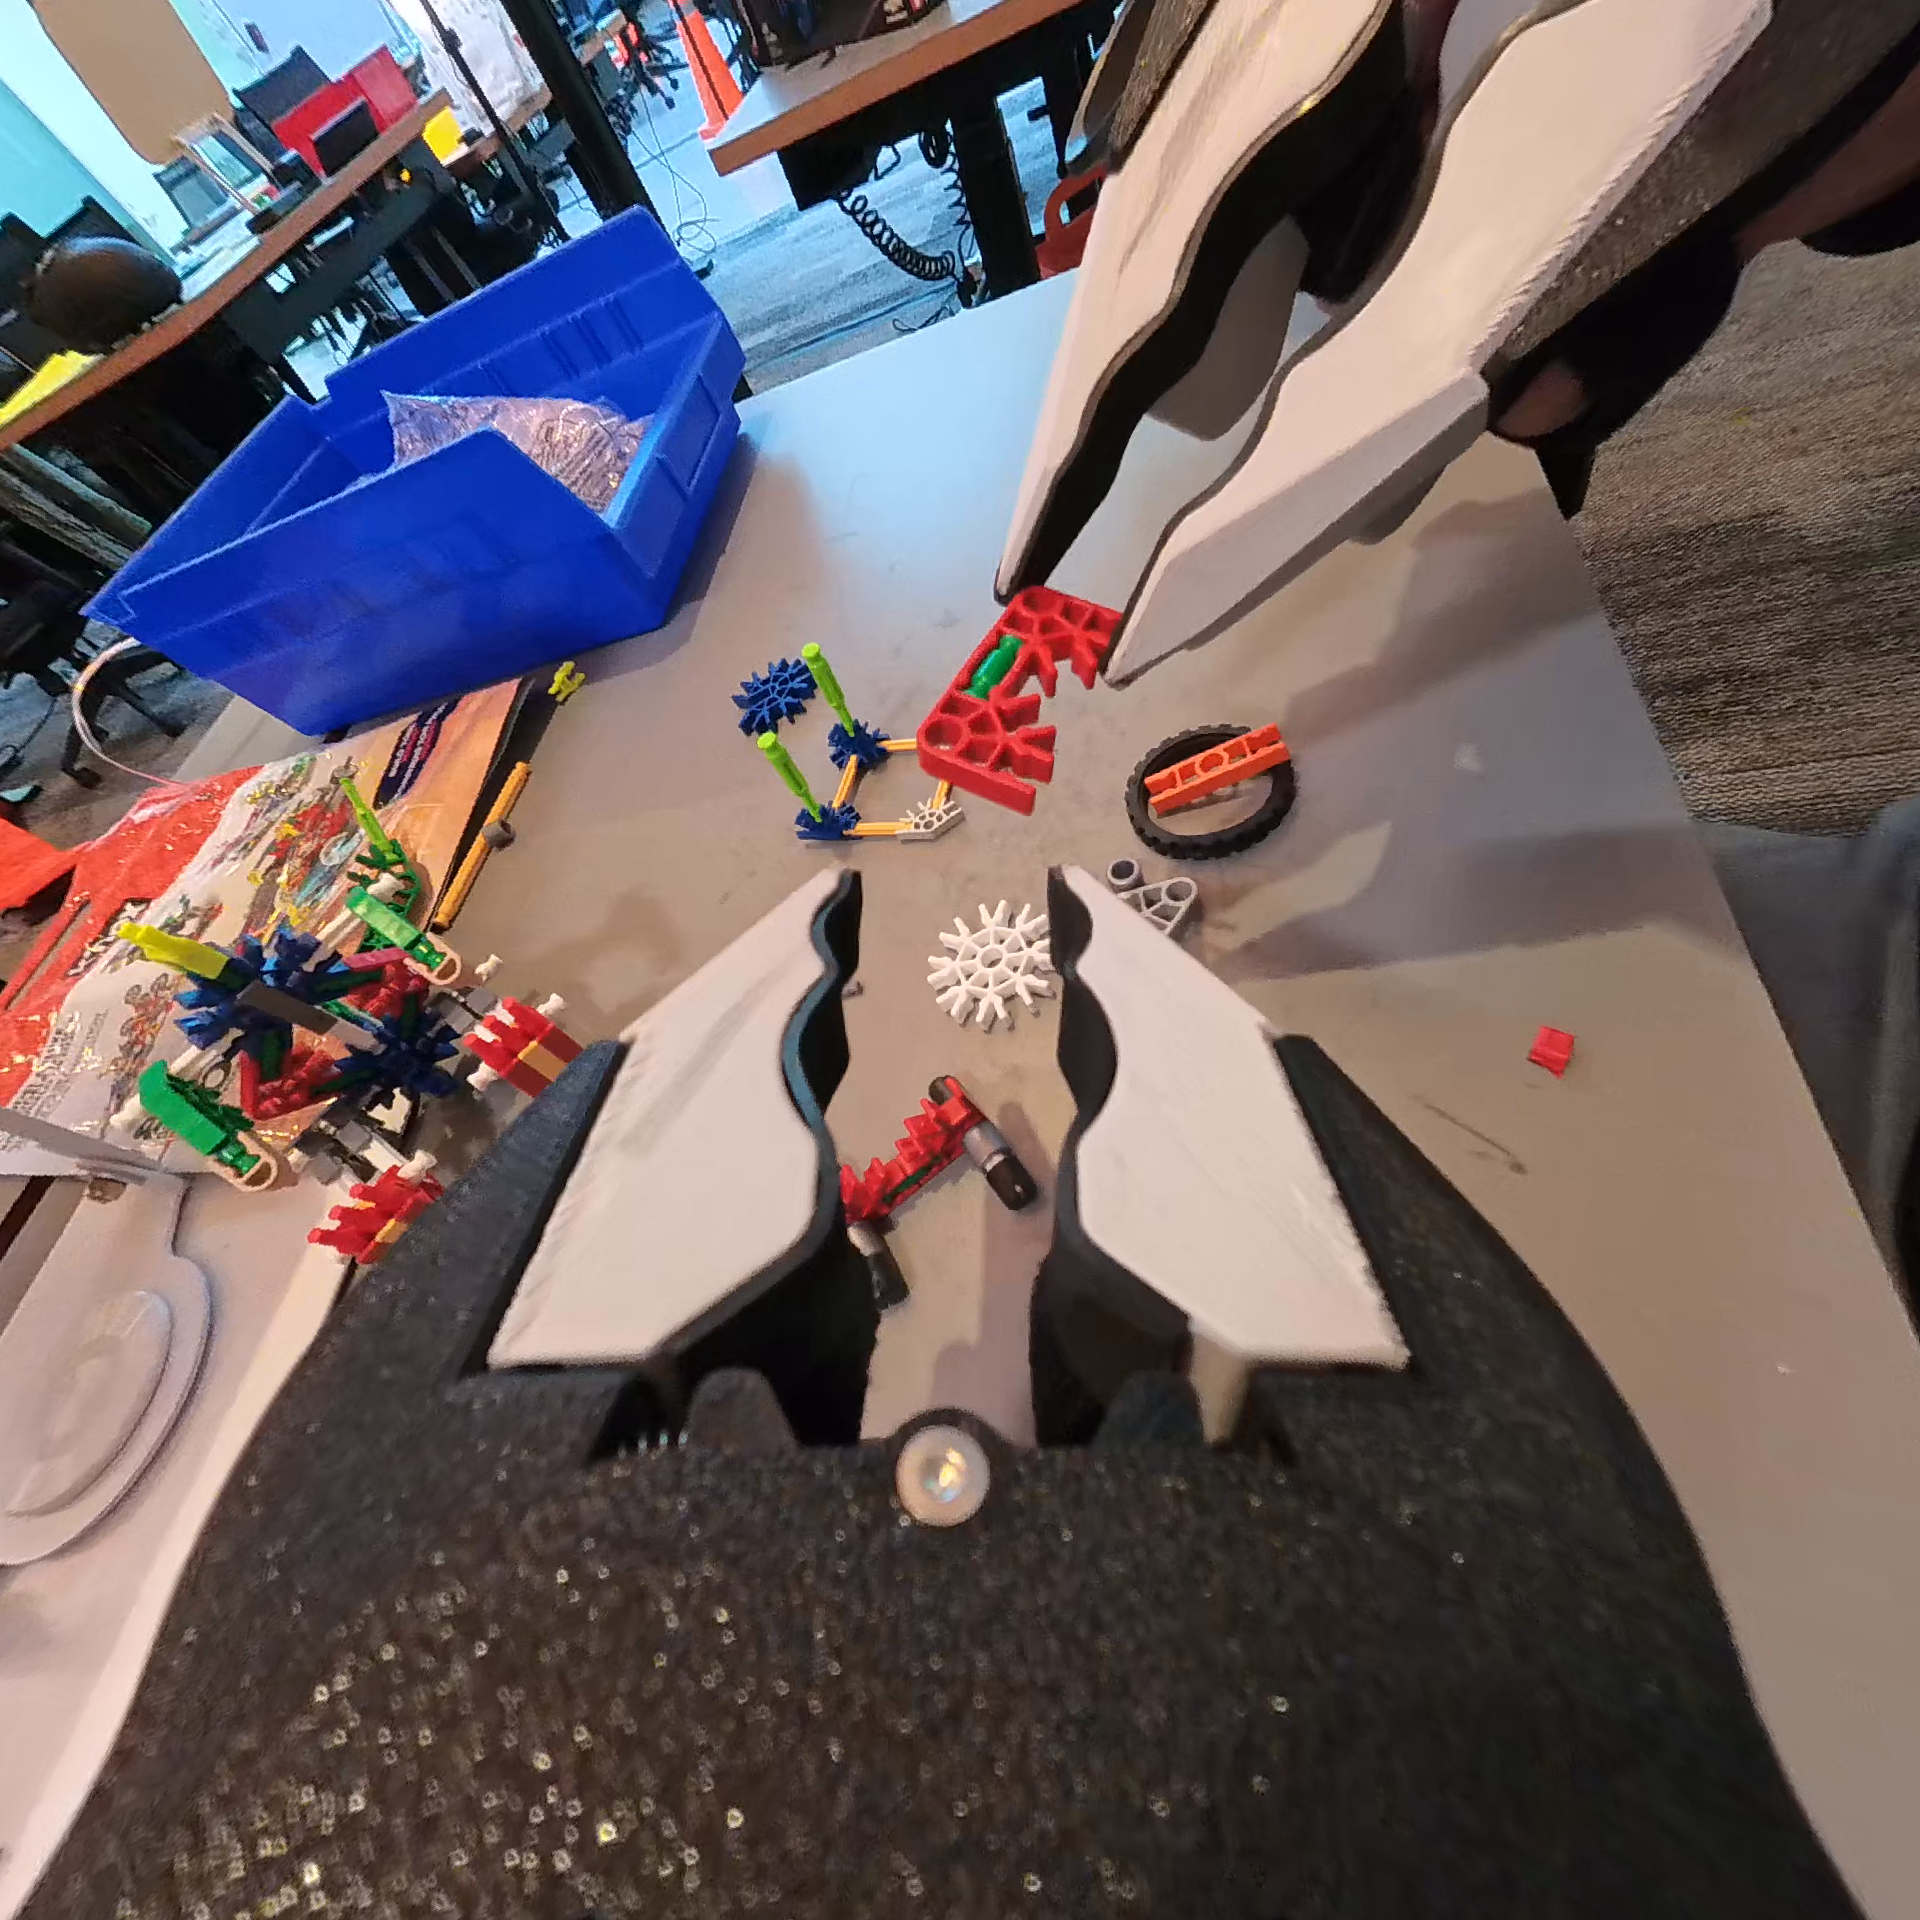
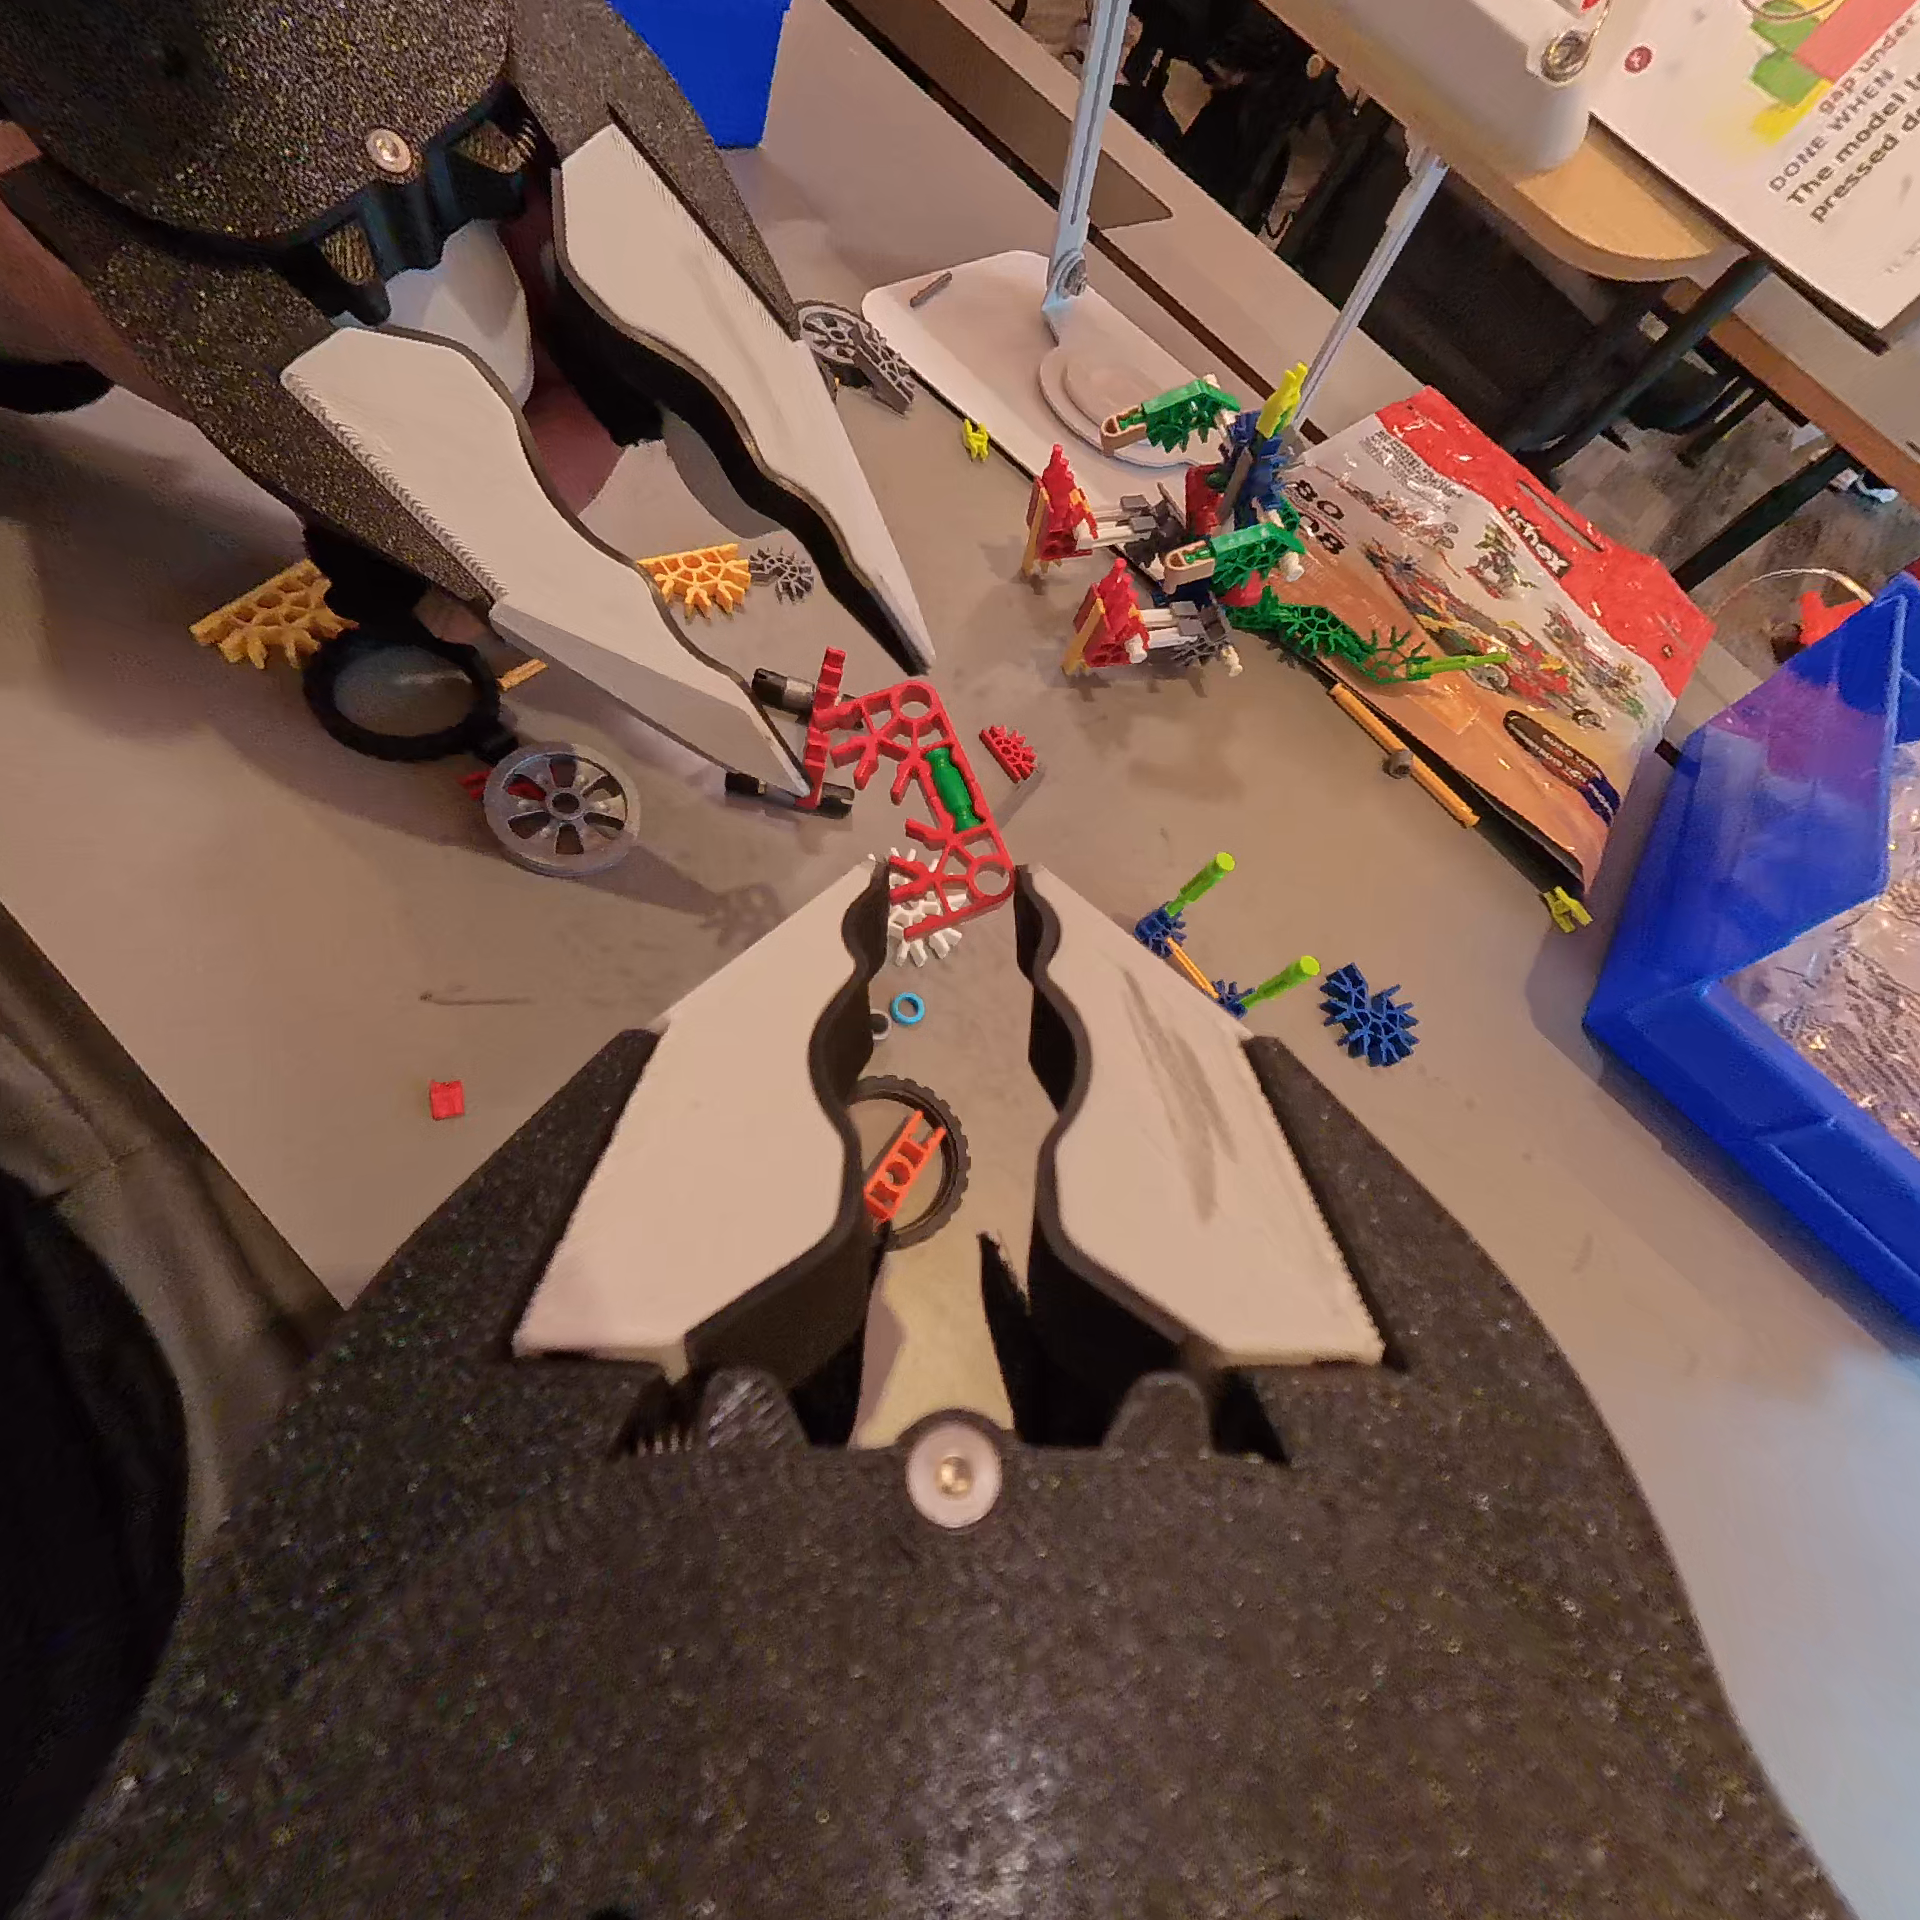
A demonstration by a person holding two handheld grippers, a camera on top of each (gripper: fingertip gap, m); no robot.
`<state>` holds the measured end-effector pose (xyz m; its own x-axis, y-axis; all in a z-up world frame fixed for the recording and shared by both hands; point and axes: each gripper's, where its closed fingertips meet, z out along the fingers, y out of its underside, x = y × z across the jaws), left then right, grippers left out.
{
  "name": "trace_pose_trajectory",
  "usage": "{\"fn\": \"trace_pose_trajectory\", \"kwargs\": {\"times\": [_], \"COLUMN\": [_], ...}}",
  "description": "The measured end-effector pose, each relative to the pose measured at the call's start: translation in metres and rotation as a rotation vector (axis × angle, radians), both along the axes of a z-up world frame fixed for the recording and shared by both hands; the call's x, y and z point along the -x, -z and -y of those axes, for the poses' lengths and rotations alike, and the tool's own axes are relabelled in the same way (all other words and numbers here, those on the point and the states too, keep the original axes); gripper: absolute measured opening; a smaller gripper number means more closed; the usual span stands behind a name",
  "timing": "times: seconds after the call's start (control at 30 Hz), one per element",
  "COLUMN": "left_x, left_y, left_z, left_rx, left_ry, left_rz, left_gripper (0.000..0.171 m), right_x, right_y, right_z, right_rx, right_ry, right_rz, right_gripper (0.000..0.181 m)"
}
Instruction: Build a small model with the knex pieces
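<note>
My right gripper [image 2: 945, 876] is shut on one end of a flat red connector assembly [image 2: 935, 790] with a short green rod [image 2: 951, 790] clipped in it. In the left wrist view the right gripper [image 1: 1068, 629] comes down from the top right onto that red assembly [image 1: 987, 727]. My left gripper [image 1: 954, 883] is open and empty, above a white snowflake connector [image 1: 992, 961] and a red piece with grey rods [image 1: 935, 1143]. In the right wrist view the left gripper [image 2: 857, 717] has its tips beside that red piece [image 2: 826, 727].
A blue bin [image 1: 416, 540] stands at the back. A small blue, yellow and green frame [image 1: 842, 769], a black tyre with an orange piece [image 1: 1210, 790], a built model on a printed bag [image 1: 291, 1029], yellow connectors [image 2: 270, 618] and a clear wheel [image 2: 561, 805] lie around. A lamp base [image 2: 1101, 395] stands behind. Some 5 cm of space lies between my two pairs of fingers.
</note>
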<state>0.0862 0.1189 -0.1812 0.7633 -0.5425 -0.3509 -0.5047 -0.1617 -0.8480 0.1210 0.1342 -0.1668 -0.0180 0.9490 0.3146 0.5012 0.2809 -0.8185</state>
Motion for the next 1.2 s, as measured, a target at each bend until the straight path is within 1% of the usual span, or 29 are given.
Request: {"fn": "trace_pose_trajectory", "kwargs": {"times": [0.47,0.7,1.2], "left_x": [-0.006,-0.007,-0.005], "left_y": [-0.002,-0.001,-0.003], "left_z": [0.003,0.003,0.002], "left_rx": [-0.021,-0.024,-0.029], "left_ry": [0.022,0.024,0.017], "left_rz": [-0.011,-0.018,-0.003], "left_gripper": [0.032,0.025,0.025], "right_x": [0.004,0.005,0.004], "right_y": [0.0,0.0,-0.004], "right_z": [0.01,0.012,0.01], "right_rx": [-0.025,-0.029,-0.037], "right_ry": [-0.033,-0.043,-0.039], "right_rz": [-0.008,-0.012,-0.032], "right_gripper": [0.023,0.023,0.023]}}
